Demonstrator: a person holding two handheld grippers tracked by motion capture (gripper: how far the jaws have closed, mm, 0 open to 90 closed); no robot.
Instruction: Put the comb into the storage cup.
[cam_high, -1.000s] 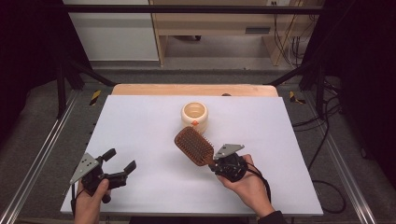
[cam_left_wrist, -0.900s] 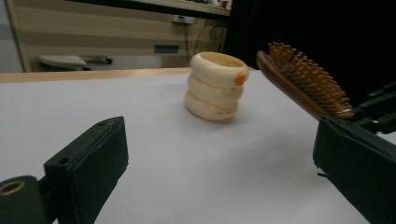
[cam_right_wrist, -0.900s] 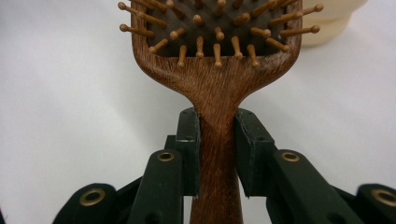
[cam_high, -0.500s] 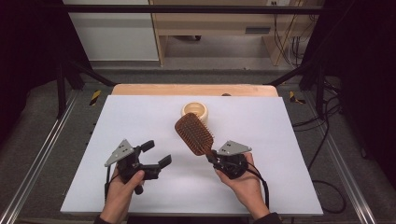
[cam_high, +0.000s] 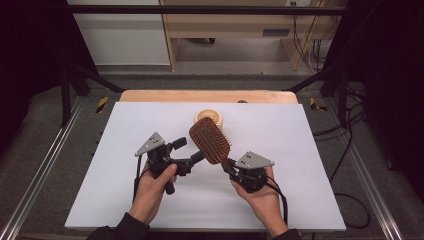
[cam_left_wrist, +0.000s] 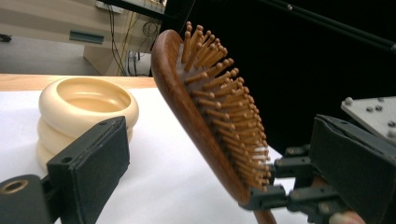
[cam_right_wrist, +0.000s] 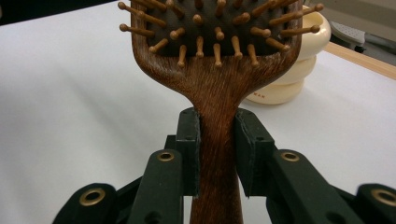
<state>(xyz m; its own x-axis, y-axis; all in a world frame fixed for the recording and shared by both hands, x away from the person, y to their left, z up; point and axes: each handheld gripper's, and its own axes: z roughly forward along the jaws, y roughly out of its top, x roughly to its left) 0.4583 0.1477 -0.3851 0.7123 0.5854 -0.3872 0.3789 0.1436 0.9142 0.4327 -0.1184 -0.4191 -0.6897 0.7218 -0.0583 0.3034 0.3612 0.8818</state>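
Brush lifted and held, second grip not yet made

We have the wooden hairbrush (cam_high: 210, 140) clamped by its handle in our right gripper (cam_right_wrist: 217, 154), jaws pressed tight on either side of the neck, so the pick-up looks done; the brush head stands off the white table (cam_high: 300, 150), tilted, just in front of the cream bowl (cam_high: 208, 118). Our left gripper (cam_high: 192, 156) sits beside the brush head with its jaws spread wide and the head between them, touching neither pad as far as we can tell. We judge what is left is closing on the head, then carrying the brush wherever it belongs, perhaps toward the bowl.
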